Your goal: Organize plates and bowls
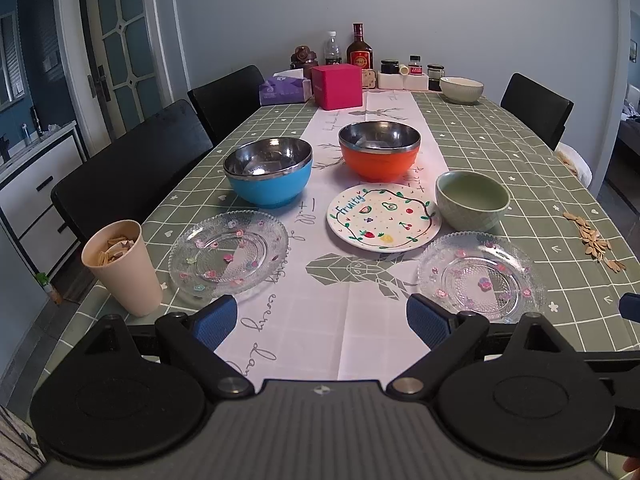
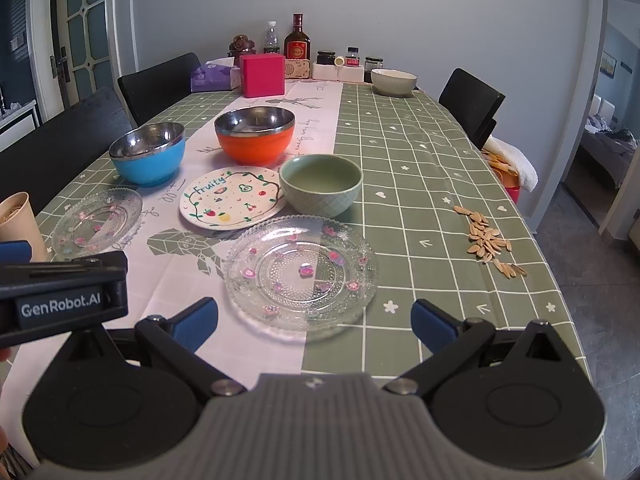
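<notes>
On the table stand a blue steel-lined bowl (image 1: 269, 172) (image 2: 149, 153), an orange steel-lined bowl (image 1: 379, 150) (image 2: 254, 133), a green ceramic bowl (image 1: 472, 199) (image 2: 321, 184), a white "Fruity" plate (image 1: 383, 216) (image 2: 231, 198) and two clear glass plates, one at the left (image 1: 228, 254) (image 2: 97, 223) and one at the right (image 1: 481, 275) (image 2: 301, 272). A pale bowl (image 1: 461, 89) (image 2: 393, 81) sits at the far end. My left gripper (image 1: 322, 322) is open and empty above the runner. My right gripper (image 2: 314, 322) is open and empty just before the right glass plate.
A beige cup of seed shells (image 1: 120, 266) stands at the front left. Loose seeds (image 2: 489, 240) lie near the right edge. A pink box (image 1: 337, 86), tissue pack (image 1: 284, 89), bottles and jars (image 1: 360, 48) crowd the far end. Black chairs (image 1: 132, 172) line both sides.
</notes>
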The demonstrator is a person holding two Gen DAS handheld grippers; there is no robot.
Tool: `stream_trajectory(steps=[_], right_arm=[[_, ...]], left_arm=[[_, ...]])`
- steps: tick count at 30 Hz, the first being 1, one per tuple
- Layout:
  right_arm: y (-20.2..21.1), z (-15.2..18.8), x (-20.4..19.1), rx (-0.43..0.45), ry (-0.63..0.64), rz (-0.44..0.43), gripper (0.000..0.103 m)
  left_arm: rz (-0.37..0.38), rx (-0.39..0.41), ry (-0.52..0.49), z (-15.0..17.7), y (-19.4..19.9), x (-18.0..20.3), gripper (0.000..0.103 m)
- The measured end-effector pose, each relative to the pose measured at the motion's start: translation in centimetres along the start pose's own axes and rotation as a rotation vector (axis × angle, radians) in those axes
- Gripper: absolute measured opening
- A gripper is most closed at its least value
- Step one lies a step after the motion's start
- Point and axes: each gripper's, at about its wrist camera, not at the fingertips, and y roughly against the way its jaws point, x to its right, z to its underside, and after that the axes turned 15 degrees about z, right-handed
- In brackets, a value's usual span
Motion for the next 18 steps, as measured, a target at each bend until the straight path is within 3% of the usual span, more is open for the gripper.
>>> stream_trajectory(steps=[18], right_arm=[[0.09,0.08,-0.12,0.003,0.003,0.008,0.100]], left_arm=[[-0.002,0.004,0.007,0.15,0.09,0.07,0.103]])
